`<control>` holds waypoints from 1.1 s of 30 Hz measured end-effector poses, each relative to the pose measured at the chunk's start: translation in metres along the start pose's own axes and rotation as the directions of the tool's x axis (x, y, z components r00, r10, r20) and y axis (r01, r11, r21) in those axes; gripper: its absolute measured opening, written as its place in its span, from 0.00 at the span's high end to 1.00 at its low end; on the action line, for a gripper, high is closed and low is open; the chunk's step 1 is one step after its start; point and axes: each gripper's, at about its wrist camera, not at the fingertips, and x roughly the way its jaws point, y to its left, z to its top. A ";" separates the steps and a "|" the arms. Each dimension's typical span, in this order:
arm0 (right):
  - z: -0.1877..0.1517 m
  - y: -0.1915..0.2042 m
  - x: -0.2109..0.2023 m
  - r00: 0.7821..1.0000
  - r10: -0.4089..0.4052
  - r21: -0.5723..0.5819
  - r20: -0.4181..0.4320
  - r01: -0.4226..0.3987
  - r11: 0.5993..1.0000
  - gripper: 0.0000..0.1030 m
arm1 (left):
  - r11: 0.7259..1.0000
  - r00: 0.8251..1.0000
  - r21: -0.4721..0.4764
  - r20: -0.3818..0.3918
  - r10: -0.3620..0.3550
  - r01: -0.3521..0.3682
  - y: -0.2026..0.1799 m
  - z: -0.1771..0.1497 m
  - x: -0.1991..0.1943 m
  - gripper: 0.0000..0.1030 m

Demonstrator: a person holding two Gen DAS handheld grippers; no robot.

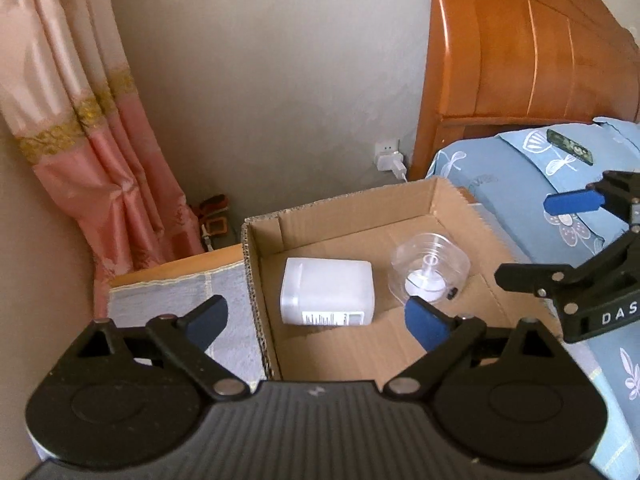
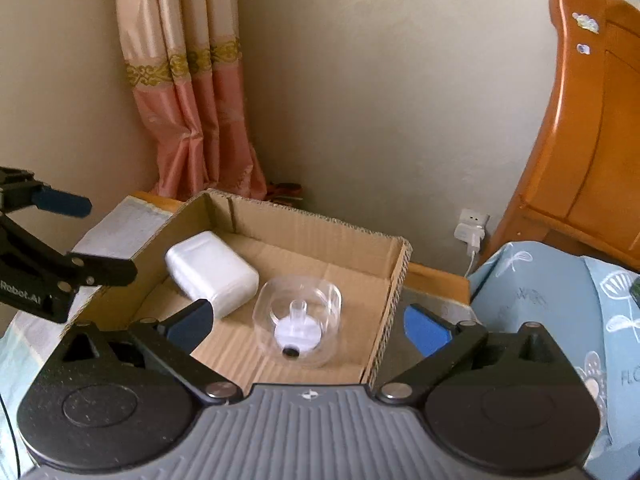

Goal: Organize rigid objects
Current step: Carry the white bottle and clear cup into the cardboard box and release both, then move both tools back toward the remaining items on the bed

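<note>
An open cardboard box holds two things. A white plastic container lies on its side in it, label towards me. To its right lies a clear round container with a white piece inside. My left gripper hovers open above the box's near left part, over the white container, with nothing touching its pads. My right gripper stands open above the clear container, also empty.
The box sits on a cloth-covered bedside table. A bed with blue floral bedding and a wooden headboard lies to the right. A pink curtain hangs at the left, and a wall socket with charger is behind the box.
</note>
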 end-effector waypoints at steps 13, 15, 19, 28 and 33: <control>-0.064 0.040 -0.081 0.999 -0.049 -0.006 0.013 0.049 0.999 0.00 | 1.000 0.996 0.023 0.088 -0.012 0.010 -0.029 -0.054 -0.078 0.01; -0.077 0.043 -0.086 0.999 -0.051 0.013 0.014 0.051 0.999 0.00 | 1.000 0.997 0.005 0.074 -0.016 0.015 -0.031 -0.066 -0.081 0.01; -0.103 0.046 -0.091 0.997 -0.072 0.061 0.027 0.070 0.996 0.00 | 1.000 0.998 -0.021 0.066 0.010 -0.009 -0.034 -0.091 -0.085 0.01; -0.164 0.055 -0.083 0.999 -0.040 0.182 -0.004 0.040 0.983 0.00 | 0.995 0.994 -0.063 0.080 0.079 -0.074 -0.040 -0.141 -0.089 0.01; -0.179 0.048 -0.070 0.998 -0.054 0.220 -0.031 0.060 0.974 0.00 | 0.987 0.997 -0.154 0.065 0.046 -0.035 -0.038 -0.165 -0.081 0.01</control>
